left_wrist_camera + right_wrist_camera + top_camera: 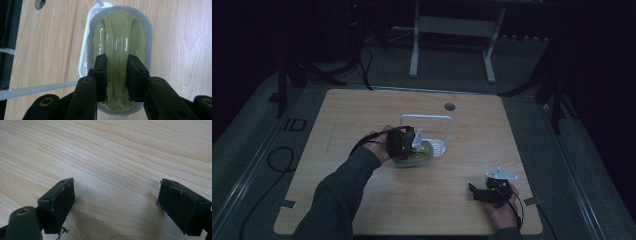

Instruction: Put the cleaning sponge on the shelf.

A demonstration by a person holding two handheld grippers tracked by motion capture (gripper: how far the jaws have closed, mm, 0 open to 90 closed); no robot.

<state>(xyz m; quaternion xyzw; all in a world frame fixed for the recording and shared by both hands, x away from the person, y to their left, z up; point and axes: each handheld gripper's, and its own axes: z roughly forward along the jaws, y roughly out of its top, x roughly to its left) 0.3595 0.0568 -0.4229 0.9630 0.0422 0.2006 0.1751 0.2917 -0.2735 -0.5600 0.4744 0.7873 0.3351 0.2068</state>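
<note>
Two grippers: my left gripper (pixel 117 75) fingers pinch the scrub pad's (pixel 120 35) green handle ridge, pad partly over the white tray (pixel 83 60) mid-worktop (pixel 362 110). Right gripper (pixel 116 202) fingers spread, nothing between.

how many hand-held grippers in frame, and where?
2. The left hand-held gripper is at table centre, shut on the green scrubber by the white rack. The right hand-held gripper rests near the table's front right edge, jaws open on bare wood.
</note>
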